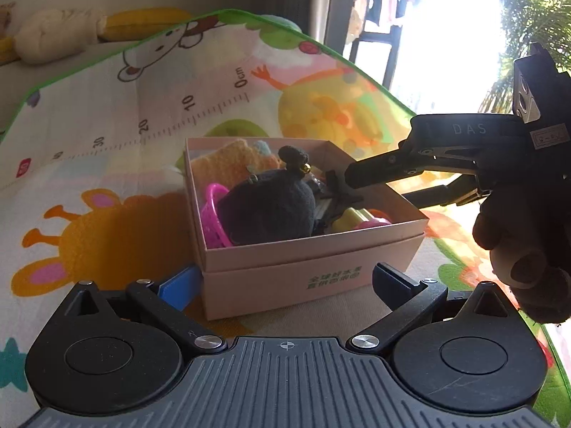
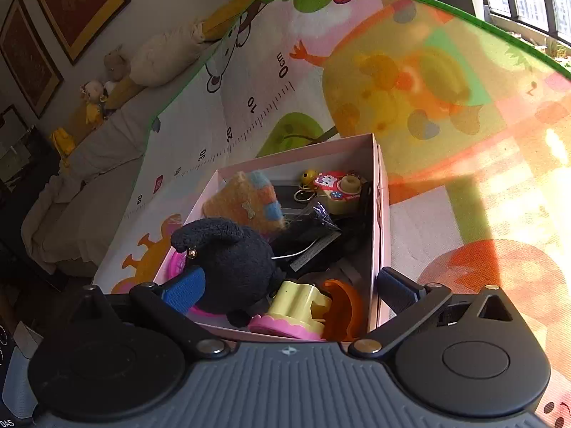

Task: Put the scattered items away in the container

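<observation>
Your right claw [image 2: 285, 289] gapes wide over the pink box [image 2: 374, 214], black plush [image 2: 232, 260] lying loose inside: release step. Left claw [image 1: 282, 285] open, empty. Next, I judge: withdraw and scan the mat [image 1: 107, 107] for strays.

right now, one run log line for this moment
stage: drop-off | right claw: open, empty, over pink box | black plush: in box, free | left claw: open, empty, near box front

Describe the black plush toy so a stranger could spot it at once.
Find the pink cardboard box on the cartoon play mat. The black plush toy lies inside, on a pink plastic basket: the only dark, fuzzy thing there, with a tiny gold bell.
</observation>
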A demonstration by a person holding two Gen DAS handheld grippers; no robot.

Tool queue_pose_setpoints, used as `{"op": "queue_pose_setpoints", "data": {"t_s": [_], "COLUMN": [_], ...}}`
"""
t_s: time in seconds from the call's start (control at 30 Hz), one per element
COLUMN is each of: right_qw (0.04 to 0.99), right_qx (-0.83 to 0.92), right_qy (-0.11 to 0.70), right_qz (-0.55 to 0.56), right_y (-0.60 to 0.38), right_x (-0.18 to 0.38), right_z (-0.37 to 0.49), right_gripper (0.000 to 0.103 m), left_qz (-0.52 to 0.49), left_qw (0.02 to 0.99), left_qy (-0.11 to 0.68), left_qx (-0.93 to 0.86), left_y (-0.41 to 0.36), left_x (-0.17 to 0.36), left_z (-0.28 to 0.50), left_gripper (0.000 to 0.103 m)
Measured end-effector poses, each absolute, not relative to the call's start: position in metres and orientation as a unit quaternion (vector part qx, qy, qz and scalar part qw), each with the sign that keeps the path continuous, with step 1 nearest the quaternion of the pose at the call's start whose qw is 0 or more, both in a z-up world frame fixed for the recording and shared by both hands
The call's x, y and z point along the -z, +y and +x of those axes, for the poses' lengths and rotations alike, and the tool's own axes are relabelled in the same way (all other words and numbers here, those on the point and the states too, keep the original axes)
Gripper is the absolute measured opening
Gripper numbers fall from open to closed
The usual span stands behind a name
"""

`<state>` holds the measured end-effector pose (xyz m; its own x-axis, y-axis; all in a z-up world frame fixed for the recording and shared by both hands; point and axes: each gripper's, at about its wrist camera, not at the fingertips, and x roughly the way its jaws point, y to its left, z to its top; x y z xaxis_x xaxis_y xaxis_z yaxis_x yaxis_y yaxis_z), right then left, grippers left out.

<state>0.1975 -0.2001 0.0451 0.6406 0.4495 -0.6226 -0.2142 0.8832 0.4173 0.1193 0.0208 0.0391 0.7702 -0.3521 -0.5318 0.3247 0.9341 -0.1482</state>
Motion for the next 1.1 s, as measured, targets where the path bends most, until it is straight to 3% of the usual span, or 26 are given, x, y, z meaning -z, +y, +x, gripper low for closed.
{"op": "queue_pose_setpoints", "data": {"t_s": [0.3, 0.63, 0.9, 1.1], "right_qw": [0.904, 0.931, 0.929, 0.936], "right_qx": [-0.17, -0.11, -0.055, -0.069], "right_qy": [0.36, 0.347, 0.366, 0.344], "right_qz": [0.156, 0.024, -0.001, -0.025], "right_y": [-0.17, -0.156, -0.157, -0.156], "right_x": [-0.042, -0.003, 0.015, 0.022], "right_z": [0.164, 0.041, 0.05, 0.062], "right_gripper": [0.103, 0.103, 0.103, 0.103], "left_qz": [-0.021, 0.014, -0.014, 0.02], "left_qw": [0.939, 0.94, 0.94, 0.94], "left_qy": [0.33, 0.339, 0.34, 0.339], "left_qx": [0.098, 0.034, 0.0, -0.008], "left_y": [0.042, 0.025, 0.027, 0.015], "left_x": [-0.025, -0.016, -0.006, -0.002], "left_z": [0.085, 0.031, 0.059, 0.067], "left_gripper": [0.103, 0.103, 0.103, 0.103]}}
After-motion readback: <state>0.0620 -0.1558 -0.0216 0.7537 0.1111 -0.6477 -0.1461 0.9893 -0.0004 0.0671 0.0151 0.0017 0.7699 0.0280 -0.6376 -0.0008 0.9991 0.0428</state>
